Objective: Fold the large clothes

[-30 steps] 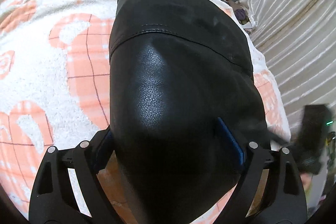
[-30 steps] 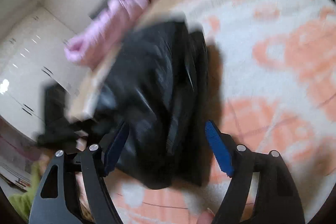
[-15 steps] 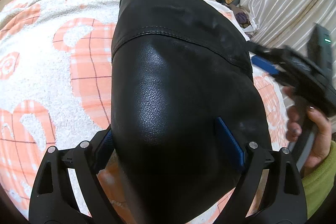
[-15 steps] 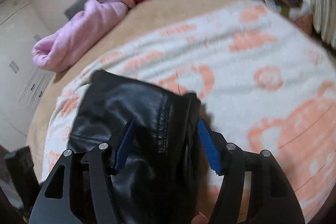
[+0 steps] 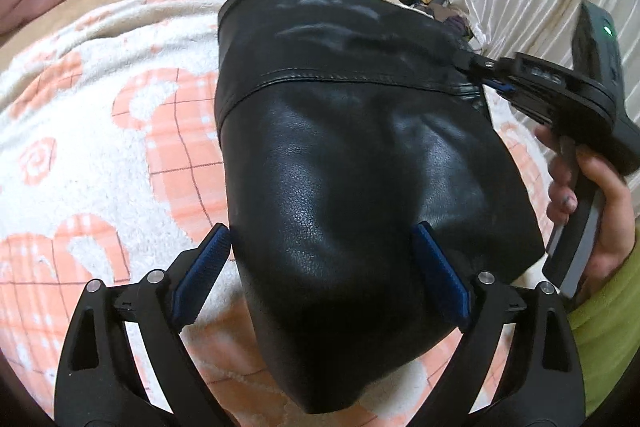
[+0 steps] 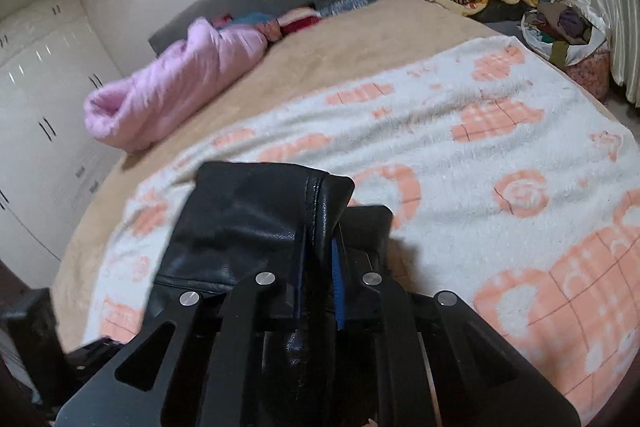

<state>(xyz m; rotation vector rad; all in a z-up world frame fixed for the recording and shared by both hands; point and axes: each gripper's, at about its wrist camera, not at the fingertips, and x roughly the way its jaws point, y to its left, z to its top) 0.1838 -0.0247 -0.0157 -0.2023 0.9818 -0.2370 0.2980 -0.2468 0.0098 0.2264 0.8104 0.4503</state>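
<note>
The black leather garment (image 5: 360, 155) is seen lying on the patterned blanket (image 5: 100, 155) of the bed, filling the centre of the left wrist view. The right tool (image 6: 318, 267), whose jaws have just been closing, is pinched on the garment's stitched edge at lower centre of its own view. The left tool (image 5: 320, 267) is spread wide, a bulge of leather lying between its pads; whether they press it cannot be told. The folding is judged partly done: layers appear doubled, yet the bundle is not flat and further folds seem left.
</note>
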